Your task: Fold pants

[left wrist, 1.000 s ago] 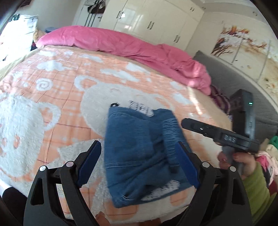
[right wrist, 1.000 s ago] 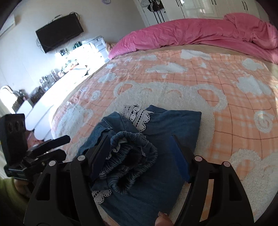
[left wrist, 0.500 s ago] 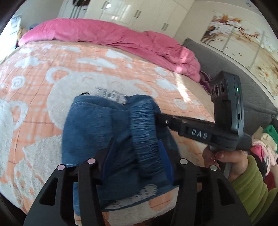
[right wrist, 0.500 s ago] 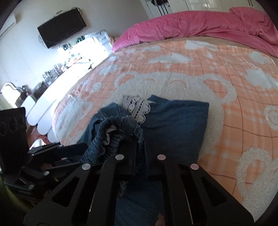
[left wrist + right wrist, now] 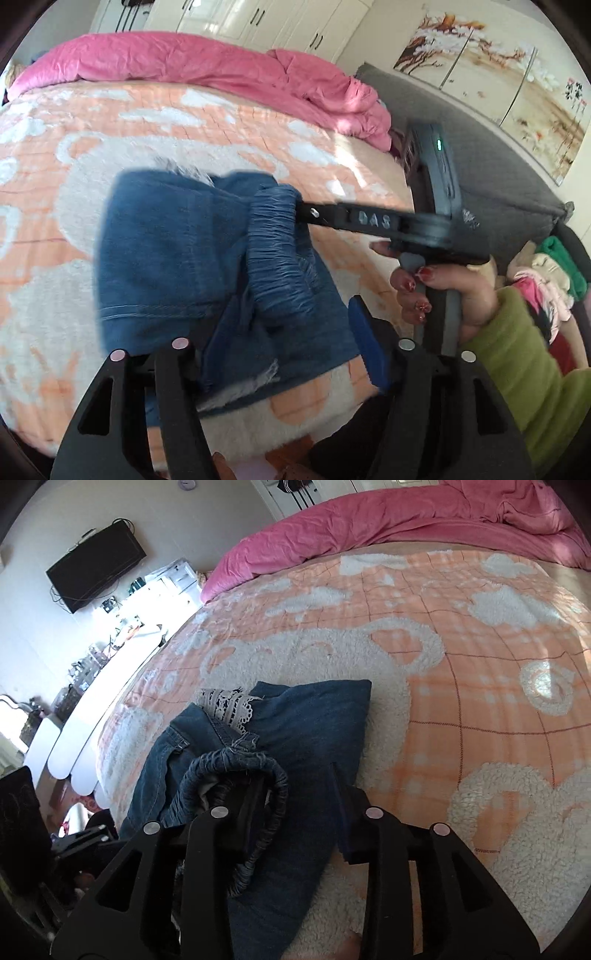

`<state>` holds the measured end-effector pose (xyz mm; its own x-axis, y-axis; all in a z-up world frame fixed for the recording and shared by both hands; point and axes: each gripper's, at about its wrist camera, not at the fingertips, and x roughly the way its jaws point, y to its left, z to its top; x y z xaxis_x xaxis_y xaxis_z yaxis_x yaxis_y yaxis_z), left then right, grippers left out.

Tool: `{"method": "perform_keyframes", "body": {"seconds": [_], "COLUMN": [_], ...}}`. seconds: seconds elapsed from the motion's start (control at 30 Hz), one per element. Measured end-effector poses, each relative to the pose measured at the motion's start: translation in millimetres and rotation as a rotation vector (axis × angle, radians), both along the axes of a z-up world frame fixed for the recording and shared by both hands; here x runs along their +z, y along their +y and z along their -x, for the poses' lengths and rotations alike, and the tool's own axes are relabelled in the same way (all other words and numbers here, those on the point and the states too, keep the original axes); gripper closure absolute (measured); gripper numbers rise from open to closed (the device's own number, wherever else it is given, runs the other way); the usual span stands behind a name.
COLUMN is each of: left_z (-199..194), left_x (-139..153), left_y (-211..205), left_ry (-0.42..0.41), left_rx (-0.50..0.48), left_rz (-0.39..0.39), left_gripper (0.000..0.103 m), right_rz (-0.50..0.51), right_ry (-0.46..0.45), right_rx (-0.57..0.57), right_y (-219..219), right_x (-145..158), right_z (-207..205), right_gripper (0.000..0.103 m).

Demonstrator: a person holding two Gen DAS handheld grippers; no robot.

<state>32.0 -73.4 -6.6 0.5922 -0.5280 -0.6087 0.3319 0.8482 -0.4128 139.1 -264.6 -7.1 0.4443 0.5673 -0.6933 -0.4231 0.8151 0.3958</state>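
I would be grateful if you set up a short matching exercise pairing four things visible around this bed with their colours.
Things:
1. folded denim pants
2. rumpled duvet at the head of the bed
3. lace trim peeking from the pants
4. sleeve on the arm holding the right gripper

Colours:
A. white
B. green
C. blue
D. pink

Pairs: 1-C, 2-D, 3-A, 4-B

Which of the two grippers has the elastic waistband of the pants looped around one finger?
The right gripper: the gathered waistband rings one of its fingers. The left gripper merely straddles the pants, jaws apart.
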Motion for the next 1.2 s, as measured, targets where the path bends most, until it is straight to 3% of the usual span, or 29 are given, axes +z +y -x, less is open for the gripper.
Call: {"method": "perform_keyframes", "body": {"seconds": [0.1, 0.17, 0.27, 0.4, 0.63, 0.9, 0.93, 0.97, 1.0, 1.2], "left_z": [13, 16, 12, -4, -50, -91, -93, -94, -95, -95], "left_x": [24, 33, 33, 26, 10, -13, -17, -20, -25, -33], "left_y": [27, 52, 86, 111, 90, 59, 60, 61, 62, 65], "left_ry": [-0.07, -0.084, -0.067, -0.006, 0.066, 0.123, 0.129, 0.138, 0.147, 0.15], "left_rx": [0.065, 0.137, 0.242, 0.298, 0.203, 0.127, 0.128, 0.129, 0.133, 0.133], "left_rz": [-0.025, -0.044, -0.071, -0.053, -0.058, -0.152, -0.149, -0.148, -0.145, -0.12], "left_gripper": [0.039, 0.031, 0.031, 0.031, 0.031, 0.032, 0.032, 0.032, 0.032, 0.031], "right_rz": [-0.02, -0.027, -0.029, 0.02, 0.304, 0.558, 0.59, 0.605, 0.601, 0.497], "right_ry": [-0.044, -0.108, -0.19, -0.23, -0.307, -0.483, -0.495, -0.486, -0.453, -0.363], "right_rx": [-0.001, 0.009, 0.045, 0.17, 0.399, 0.571, 0.599, 0.627, 0.654, 0.648], "right_y": [-3, 0, 5, 31, 100, 143, 148, 152, 151, 113], "right_x": [16, 32, 49, 49, 32, 20, 15, 11, 6, 9], "right_z": [14, 29, 60, 98, 139, 151, 151, 151, 148, 153], "right_gripper": [0.076, 0.072, 0.061, 0.061, 0.061, 0.061, 0.065, 0.086, 0.097, 0.101]}}
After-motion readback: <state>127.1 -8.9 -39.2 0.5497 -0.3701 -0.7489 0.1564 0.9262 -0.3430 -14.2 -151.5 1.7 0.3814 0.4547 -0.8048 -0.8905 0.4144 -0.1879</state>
